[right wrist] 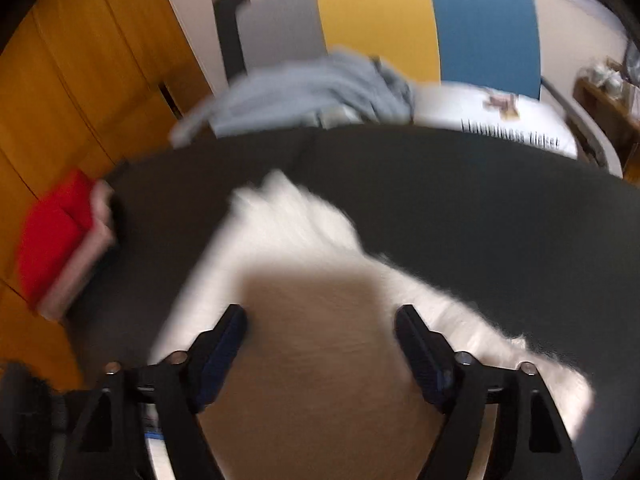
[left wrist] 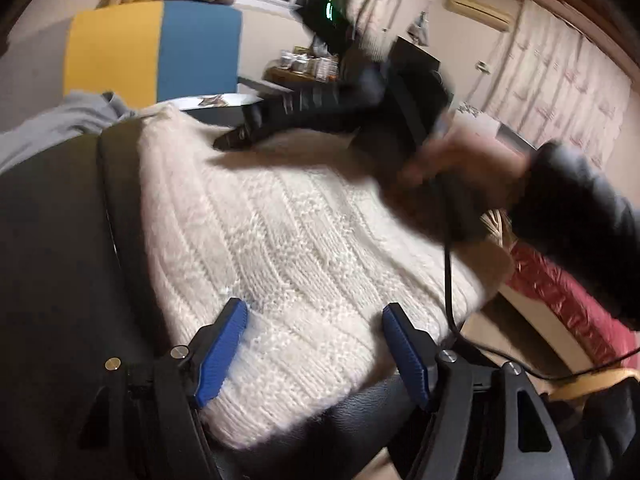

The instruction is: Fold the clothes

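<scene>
Sweater: a white cable-knit sweater [left wrist: 304, 248] lies spread on the dark tabletop [right wrist: 480, 216].
Left tool [left wrist: 314, 314]: released, blue pads apart over the sweater's near edge.
Right tool [right wrist: 320, 320]: released, fingers spread above the sweater, view blurred.
Beyond the sweater: a crumpled grey garment [right wrist: 320, 92] and a white printed shirt [right wrist: 500, 116] at the tabletop's far edge.

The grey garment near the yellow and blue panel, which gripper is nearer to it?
Likely the left gripper, over the white sweater with the grey garment just beyond. From the right gripper, the garment lies across the dark surface.
</scene>
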Available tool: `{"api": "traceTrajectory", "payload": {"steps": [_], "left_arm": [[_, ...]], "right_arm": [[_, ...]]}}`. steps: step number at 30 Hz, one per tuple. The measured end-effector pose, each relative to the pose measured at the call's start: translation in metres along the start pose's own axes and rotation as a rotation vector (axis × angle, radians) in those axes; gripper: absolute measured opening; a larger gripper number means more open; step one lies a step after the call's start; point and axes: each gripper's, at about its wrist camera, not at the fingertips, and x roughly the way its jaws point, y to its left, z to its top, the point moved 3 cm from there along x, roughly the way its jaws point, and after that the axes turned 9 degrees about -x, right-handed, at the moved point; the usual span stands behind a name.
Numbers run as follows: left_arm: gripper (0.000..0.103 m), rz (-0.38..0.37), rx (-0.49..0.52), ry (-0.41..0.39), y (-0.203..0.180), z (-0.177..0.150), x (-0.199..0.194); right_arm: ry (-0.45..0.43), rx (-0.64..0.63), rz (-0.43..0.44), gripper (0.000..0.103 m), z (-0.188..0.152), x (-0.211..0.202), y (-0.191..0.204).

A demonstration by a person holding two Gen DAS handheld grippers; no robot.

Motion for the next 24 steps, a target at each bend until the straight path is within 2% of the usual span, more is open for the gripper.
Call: {"api": "traceTrajectory", "payload": {"steps": [3, 10, 13, 15, 18, 21, 23, 24], "left_arm": [[0.07, -0.039, -0.062, -0.031, 0.011, 0.014, -0.011], [0.069, -0.153, -0.223, -0.111, 0.044, 0.052, -0.044], [0.07, -0.138, -0.215, -0.194, 0.069, 0.094, -0.057], [0.07, -0.138, -0.191, -0.205, 0.08, 0.122, -0.052], [0.07, -0.153, -0.11, -0.156, 0.078, 0.149, -0.024], [0.07, -0.161, -0.022, -0.05, 0.071, 0.158, 0.013], [0.07, -0.119, 0.005, 0.023, 0.071, 0.157, 0.041], [0.07, -0.073, 0.008, 0.068, 0.075, 0.155, 0.058]], "right_arm": [[-0.083, 0.049, 0.055, 0.103, -0.014, 0.003, -0.015], [-0.151, 0.085, 0.139, 0.103, -0.022, -0.009, -0.024], [-0.172, 0.113, 0.152, 0.103, -0.02, -0.011, -0.026], [-0.183, 0.12, 0.157, 0.103, -0.019, -0.013, -0.026], [-0.213, 0.152, 0.174, 0.103, -0.02, -0.016, -0.031], [-0.254, 0.207, 0.199, 0.103, -0.023, -0.019, -0.04], [-0.28, 0.244, 0.215, 0.103, -0.025, -0.021, -0.047], [-0.294, 0.263, 0.223, 0.103, -0.026, -0.022, -0.05]]}}
